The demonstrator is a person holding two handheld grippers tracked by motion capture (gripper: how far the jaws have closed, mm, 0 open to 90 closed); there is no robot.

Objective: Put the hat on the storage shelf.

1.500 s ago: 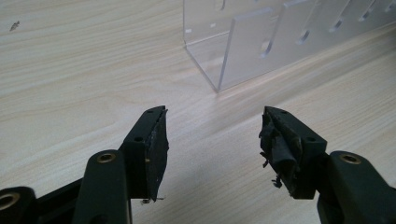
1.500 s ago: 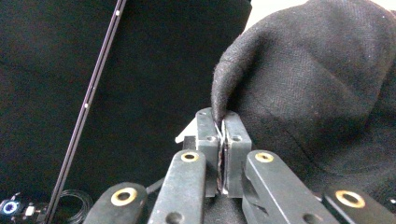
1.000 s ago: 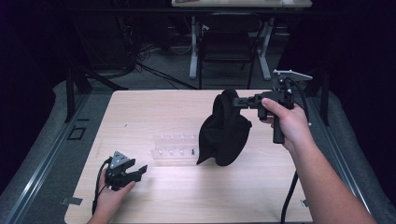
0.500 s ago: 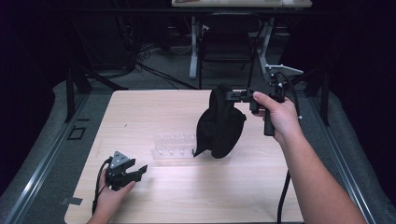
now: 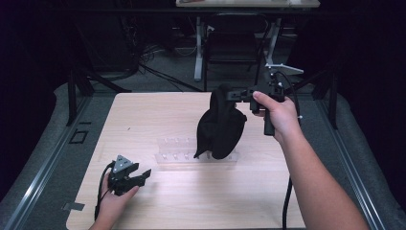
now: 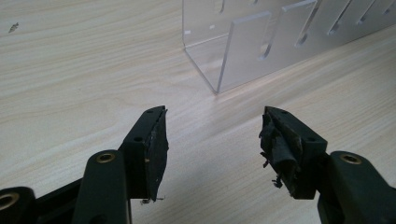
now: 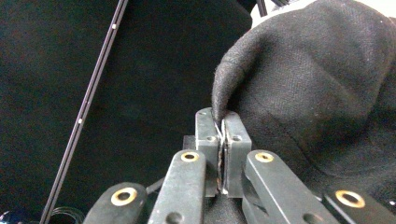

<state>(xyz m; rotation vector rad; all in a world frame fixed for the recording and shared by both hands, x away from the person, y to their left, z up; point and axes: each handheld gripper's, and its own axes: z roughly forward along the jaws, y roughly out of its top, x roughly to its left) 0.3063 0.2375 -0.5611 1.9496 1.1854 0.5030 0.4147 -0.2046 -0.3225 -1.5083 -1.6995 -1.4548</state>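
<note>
A black cloth hangs above the middle of the table, pinched at its top edge by my right gripper, which points left and is shut on it. In the right gripper view the jaws meet on a fold of the black cloth. The cloth's lower end hangs over the right part of a clear acrylic rack lying on the table. My left gripper rests low near the table's front left, open with nothing between its jaws; in its own view the left gripper faces the rack's near corner.
The light wooden table has a dark padded border around it. Behind the far edge stand a chair and desk legs with cables on the floor. A cable trails from the right gripper down past the forearm.
The right gripper has carried the hanging cloth leftward, toward the table's middle and over the rack's right end. The left gripper has stayed in place.
</note>
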